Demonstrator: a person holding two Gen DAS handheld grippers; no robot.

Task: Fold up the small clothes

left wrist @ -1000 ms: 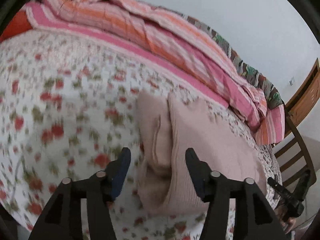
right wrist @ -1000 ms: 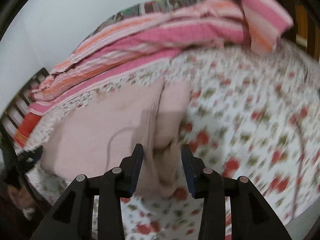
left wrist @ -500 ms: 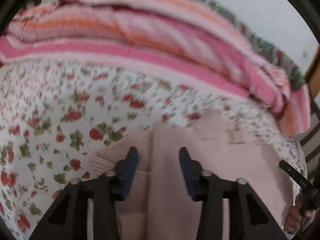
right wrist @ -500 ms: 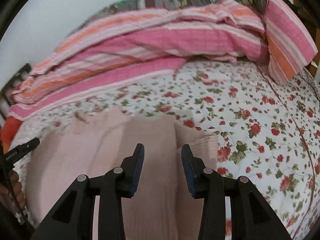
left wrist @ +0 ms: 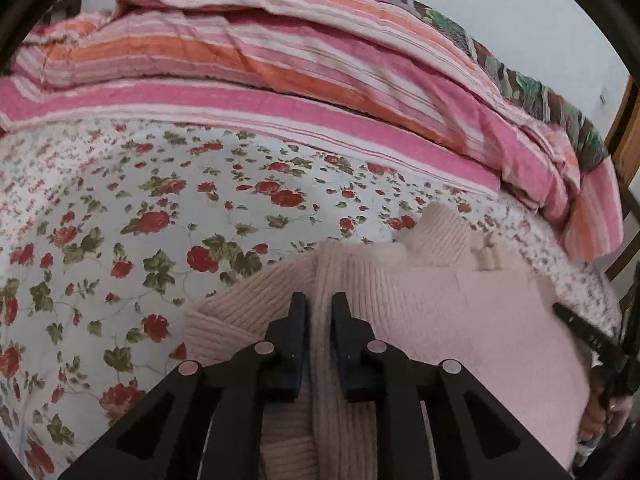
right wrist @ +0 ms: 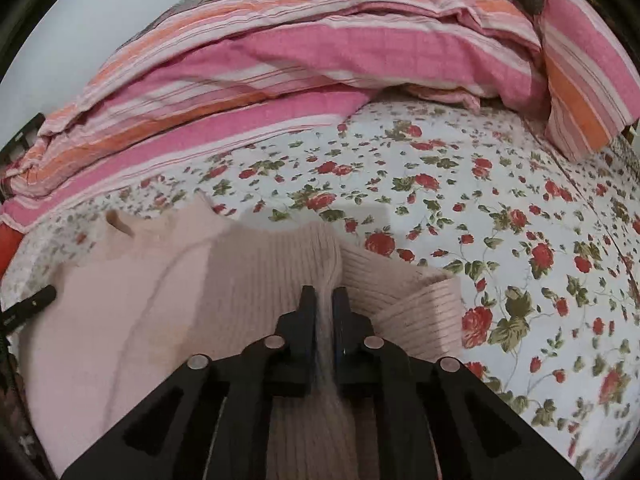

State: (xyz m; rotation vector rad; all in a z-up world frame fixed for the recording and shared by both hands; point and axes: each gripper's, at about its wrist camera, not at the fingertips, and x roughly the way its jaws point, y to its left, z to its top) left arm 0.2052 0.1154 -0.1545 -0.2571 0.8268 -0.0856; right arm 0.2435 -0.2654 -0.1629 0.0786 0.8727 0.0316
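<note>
A pale pink ribbed knit sweater [left wrist: 460, 320] lies on the floral bedsheet [left wrist: 160, 208], partly folded, its sleeve doubled over the body. My left gripper [left wrist: 319, 300] is shut on a raised ridge of the knit along the folded edge. In the right wrist view the same sweater [right wrist: 132, 312] fills the lower left, with its ribbed cuff [right wrist: 416, 312] lying to the right. My right gripper [right wrist: 325, 294] is shut on a pinched ridge of the knit. The cloth under both grippers is hidden.
A pink and orange striped quilt [left wrist: 300, 60] is bunched along the far side of the bed, also in the right wrist view [right wrist: 320, 52]. A wooden chair [left wrist: 628, 132] stands at the right. The floral sheet [right wrist: 520, 220] spreads to the right.
Both grippers were open over the sweater's folded edge, then moved down onto it and closed on the knit. The left jaws narrowed from wide open to pinching the ridge.
</note>
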